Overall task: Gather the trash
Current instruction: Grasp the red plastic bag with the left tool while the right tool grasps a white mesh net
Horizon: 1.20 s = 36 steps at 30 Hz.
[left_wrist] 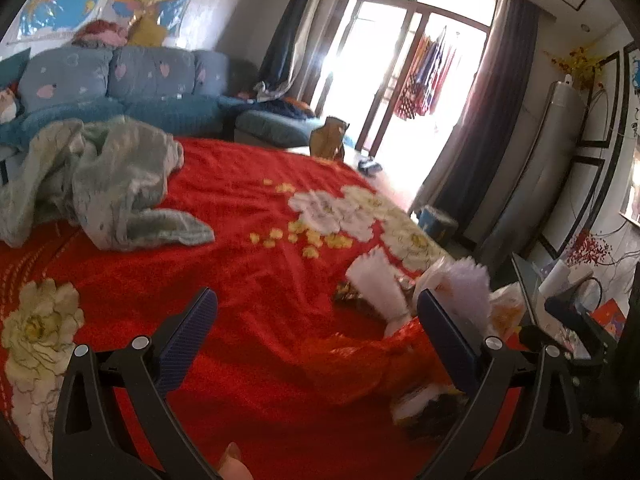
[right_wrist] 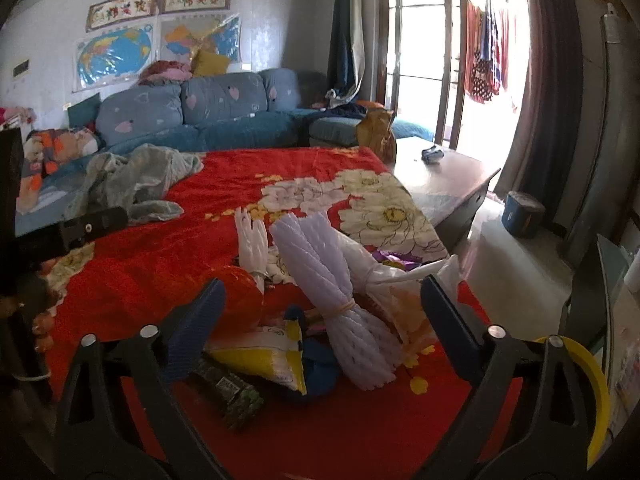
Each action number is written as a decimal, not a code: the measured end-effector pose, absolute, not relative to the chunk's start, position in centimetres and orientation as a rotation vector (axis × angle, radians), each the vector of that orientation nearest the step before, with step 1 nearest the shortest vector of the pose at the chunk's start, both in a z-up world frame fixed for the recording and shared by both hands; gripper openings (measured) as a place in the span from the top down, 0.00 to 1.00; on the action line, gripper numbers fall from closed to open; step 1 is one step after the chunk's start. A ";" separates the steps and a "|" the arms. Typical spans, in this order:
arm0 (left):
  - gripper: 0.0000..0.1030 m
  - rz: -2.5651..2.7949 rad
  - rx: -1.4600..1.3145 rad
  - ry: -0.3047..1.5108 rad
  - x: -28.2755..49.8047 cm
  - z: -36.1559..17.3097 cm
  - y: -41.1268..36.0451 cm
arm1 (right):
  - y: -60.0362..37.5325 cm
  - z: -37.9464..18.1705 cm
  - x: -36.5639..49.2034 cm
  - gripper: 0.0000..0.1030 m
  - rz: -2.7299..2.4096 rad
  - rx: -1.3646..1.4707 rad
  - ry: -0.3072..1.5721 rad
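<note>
Trash pile sits at the near right corner of the red floral blanket (right_wrist: 160,248): white foam-net bundle (right_wrist: 344,300) tied w/ a rubber band, yellow snack bag (right_wrist: 260,356), dark wrapper (right_wrist: 232,392), red plastic bag (right_wrist: 240,296), white plastic bag (right_wrist: 404,276). Right gripper (right_wrist: 322,312) is spread wide, nothing pinched, bundle framed between the fingers but pads apart from it. Left gripper (left_wrist: 316,320) also released, empty, w/ the pile off to its right side. Step looks like approach, pre-grasp. Next prob: drop right tongs over the bundle's tied waist & clench; left goes for the red bag.
</note>
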<state>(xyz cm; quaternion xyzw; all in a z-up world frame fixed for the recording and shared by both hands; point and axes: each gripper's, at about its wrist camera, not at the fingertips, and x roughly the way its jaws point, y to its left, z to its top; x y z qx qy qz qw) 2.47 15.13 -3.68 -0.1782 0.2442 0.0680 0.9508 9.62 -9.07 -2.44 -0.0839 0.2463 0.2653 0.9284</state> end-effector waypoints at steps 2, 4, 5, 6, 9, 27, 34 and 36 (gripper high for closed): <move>0.06 0.117 -0.391 0.524 2.9 -4.8 15.6 | -9.0 -2.7 10.1 0.20 0.543 -0.177 0.522; 0.06 0.088 -0.416 0.553 3.5 -5.8 15.9 | -8.8 -3.1 10.6 0.23 0.538 -0.191 0.532; 0.07 0.076 -0.421 0.566 3.7 -6.2 15.9 | -8.6 -3.1 10.8 0.25 0.537 -0.196 0.534; 0.07 0.065 -0.424 0.575 3.9 -6.5 15.9 | -8.6 -3.3 11.0 0.27 0.536 -0.206 0.538; 0.18 0.017 -0.448 0.612 4.5 -7.7 15.6 | -8.3 -3.8 11.7 0.30 0.533 -0.227 0.550; 0.66 -0.112 -0.560 0.735 6.7 -11.1 14.6 | -6.9 -6.1 13.9 0.72 0.574 -0.230 0.658; 0.91 -0.137 -0.531 0.714 6.4 -9.9 14.5 | -8.2 -4.9 13.7 0.74 0.598 -0.144 0.657; 0.92 -0.143 -0.521 0.689 6.1 -9.0 14.5 | -8.7 -4.6 13.8 0.74 0.606 -0.108 0.665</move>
